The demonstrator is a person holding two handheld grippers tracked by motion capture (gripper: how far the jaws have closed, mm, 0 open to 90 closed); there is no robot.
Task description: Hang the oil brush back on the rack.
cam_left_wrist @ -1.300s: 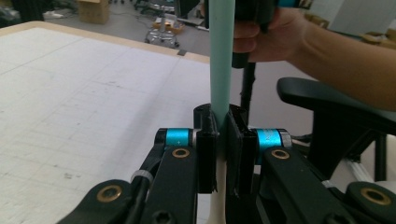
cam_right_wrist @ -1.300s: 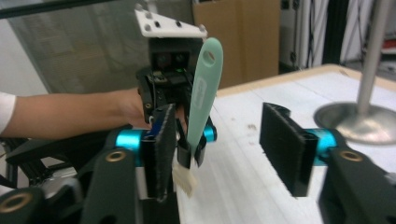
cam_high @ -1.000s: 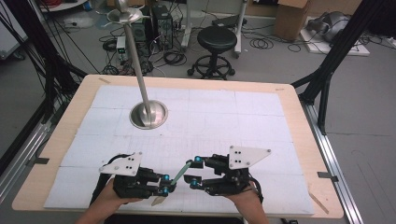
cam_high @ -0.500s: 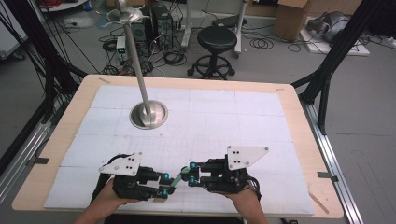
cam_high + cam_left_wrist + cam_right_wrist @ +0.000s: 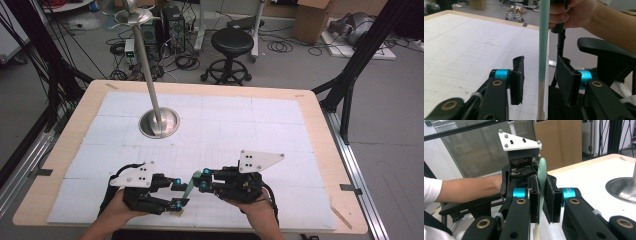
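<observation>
Mid hand-over near the white gridded mat's (image 5: 225, 125) front edge: right gripper (image 5: 204, 180) clamped on slim mint-green, cream-tipped spatula (image 5: 190, 186); left gripper (image 5: 176, 194) gaping around it. Next, judged: close left, release right.

We see a grey floor (image 5: 385, 150) strewn with cables (image 5: 290, 47) beyond the wooden table (image 5: 320, 115) — a black round stool (image 5: 232, 42) stands just past its far edge. Cardboard boxes (image 5: 312, 20) sit farther back, and black frame struts (image 5: 360, 60) rise at both sides. From the right gripper view we make out a glass partition (image 5: 474, 150) and another cardboard box (image 5: 559, 142).
</observation>
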